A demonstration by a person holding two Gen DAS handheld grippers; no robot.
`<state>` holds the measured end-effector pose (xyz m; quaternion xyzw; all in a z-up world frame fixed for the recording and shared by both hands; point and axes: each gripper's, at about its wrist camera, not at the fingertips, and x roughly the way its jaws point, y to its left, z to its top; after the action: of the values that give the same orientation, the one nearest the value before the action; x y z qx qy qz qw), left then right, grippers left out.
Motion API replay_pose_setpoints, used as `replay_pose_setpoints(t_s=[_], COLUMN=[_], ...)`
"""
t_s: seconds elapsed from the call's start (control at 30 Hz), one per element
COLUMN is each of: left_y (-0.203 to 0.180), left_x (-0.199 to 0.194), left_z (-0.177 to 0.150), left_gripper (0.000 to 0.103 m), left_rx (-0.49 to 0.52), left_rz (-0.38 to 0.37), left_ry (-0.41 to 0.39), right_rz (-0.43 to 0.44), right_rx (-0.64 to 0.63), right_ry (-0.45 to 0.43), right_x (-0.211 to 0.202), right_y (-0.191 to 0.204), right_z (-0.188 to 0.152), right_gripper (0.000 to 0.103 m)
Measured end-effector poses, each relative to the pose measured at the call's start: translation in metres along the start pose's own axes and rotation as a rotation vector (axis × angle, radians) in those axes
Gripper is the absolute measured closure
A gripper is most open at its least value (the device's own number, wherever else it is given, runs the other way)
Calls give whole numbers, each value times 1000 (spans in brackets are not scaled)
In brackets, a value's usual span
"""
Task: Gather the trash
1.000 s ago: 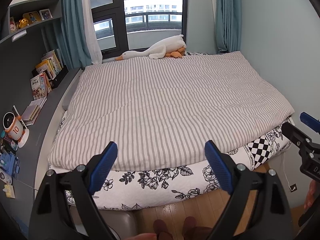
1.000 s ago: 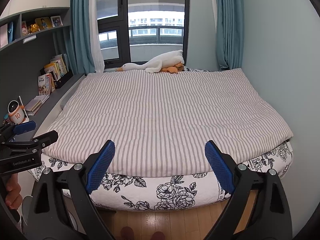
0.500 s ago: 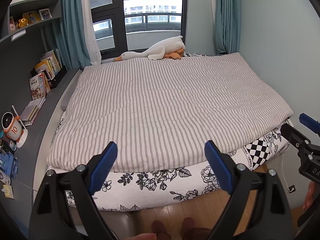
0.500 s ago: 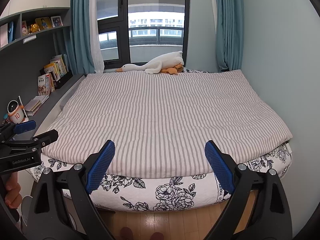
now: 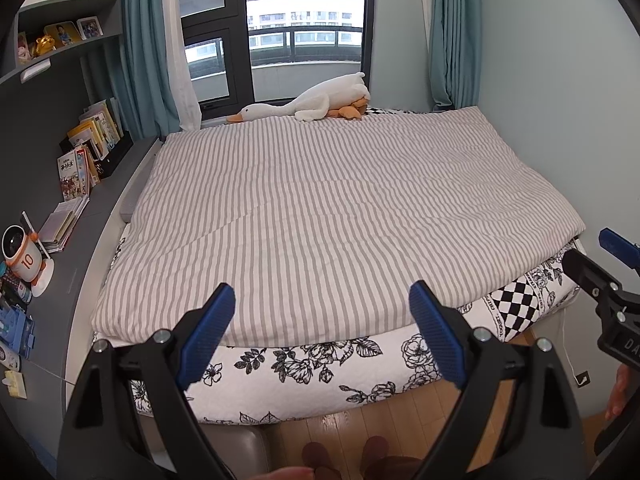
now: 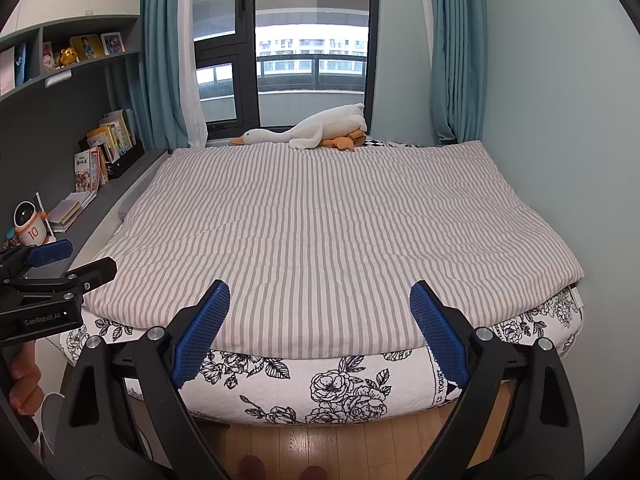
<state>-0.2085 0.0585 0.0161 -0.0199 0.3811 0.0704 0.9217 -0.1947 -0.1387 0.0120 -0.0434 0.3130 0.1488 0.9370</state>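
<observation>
No trash shows in either view. My left gripper (image 5: 322, 320) is open and empty, held above the wooden floor at the foot of a bed with a grey-striped duvet (image 5: 328, 208). My right gripper (image 6: 320, 320) is open and empty too, at the same foot end, a little to the right. The right gripper also shows at the right edge of the left wrist view (image 5: 600, 280). The left gripper shows at the left edge of the right wrist view (image 6: 52, 272).
A white plush goose (image 6: 312, 130) lies at the head of the bed below the window. A grey shelf (image 5: 48, 288) along the left wall carries books, a small white robot toy (image 5: 22, 254) and boxes. A pale wall (image 6: 560, 120) borders the bed's right side.
Both views have drifted slightly; the bed sits a touch lower and farther in frame. Both grippers stay open and empty.
</observation>
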Motion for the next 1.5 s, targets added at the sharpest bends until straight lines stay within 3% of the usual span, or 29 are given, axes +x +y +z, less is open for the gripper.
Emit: replay_pose_setpoints(t_s=[1.17,1.37,1.5], left_y=[7,6,4], left_x=[1,-4,-5], left_z=[3,5,4], left_gripper=[14,14,15], left_rx=[-11,-19,-13], left_rz=[-10,-63,-59], left_ry=[-21,-44,-50], right_rz=[-16,-14,-16], right_rx=[-11,-9,-9], right_ry=[-1,-1,-2], right_x=[1,1,1], right_y=[4,5,4], right_z=[0,0,0], right_gripper=[15,15,15])
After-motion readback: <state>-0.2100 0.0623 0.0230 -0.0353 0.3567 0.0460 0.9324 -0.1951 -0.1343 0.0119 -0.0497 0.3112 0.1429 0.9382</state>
